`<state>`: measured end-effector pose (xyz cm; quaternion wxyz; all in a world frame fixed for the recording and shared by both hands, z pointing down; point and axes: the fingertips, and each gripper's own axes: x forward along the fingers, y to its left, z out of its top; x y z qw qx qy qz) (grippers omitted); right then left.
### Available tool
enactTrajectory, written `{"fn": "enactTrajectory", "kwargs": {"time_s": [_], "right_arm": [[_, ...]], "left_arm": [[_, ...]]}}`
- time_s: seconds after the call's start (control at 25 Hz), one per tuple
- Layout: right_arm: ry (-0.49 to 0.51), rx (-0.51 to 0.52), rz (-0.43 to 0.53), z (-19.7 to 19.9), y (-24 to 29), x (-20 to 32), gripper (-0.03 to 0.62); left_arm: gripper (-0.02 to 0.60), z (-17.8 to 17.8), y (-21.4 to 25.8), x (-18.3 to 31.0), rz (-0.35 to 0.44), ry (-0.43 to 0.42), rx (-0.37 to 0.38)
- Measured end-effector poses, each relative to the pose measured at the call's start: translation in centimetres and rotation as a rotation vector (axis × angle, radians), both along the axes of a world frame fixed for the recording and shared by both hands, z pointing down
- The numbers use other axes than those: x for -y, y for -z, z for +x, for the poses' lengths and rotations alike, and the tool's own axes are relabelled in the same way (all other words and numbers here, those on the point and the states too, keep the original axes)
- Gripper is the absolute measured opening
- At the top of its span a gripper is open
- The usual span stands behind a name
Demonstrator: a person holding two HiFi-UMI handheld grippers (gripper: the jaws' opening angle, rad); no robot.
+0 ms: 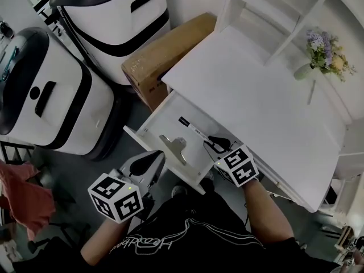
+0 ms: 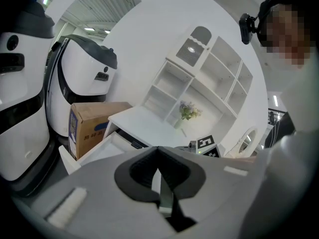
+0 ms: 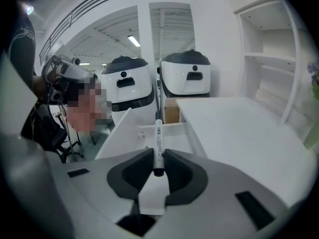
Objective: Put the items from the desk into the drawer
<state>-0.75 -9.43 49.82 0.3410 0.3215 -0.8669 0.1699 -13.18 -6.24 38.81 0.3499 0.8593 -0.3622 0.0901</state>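
Wide white desk tabletop (image 1: 256,101) lies open. White shelving (image 1: 256,10) and a pale vase of purple flowers (image 1: 324,53) crowd its back edge, and a brown cardboard box (image 1: 165,50) stands against its left edge.

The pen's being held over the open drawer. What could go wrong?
The right tool pinches the marker only near its end, so it may swing or slip. Released carelessly, it could land on the metal clip in the drawer. The left tool hangs near the drawer's front and could knock it.
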Motion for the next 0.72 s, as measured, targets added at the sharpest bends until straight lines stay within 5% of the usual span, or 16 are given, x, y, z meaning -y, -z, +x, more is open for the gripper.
{"fn": "enactTrajectory", "kwargs": {"time_s": [0.72], "right_arm": [[0.030, -0.220, -0.205, -2.9, -17.5, 4.2, 0.078]], "left_arm": [[0.008, -4.3, -7.2, 0.6, -0.129, 0.079, 0.039]]}}
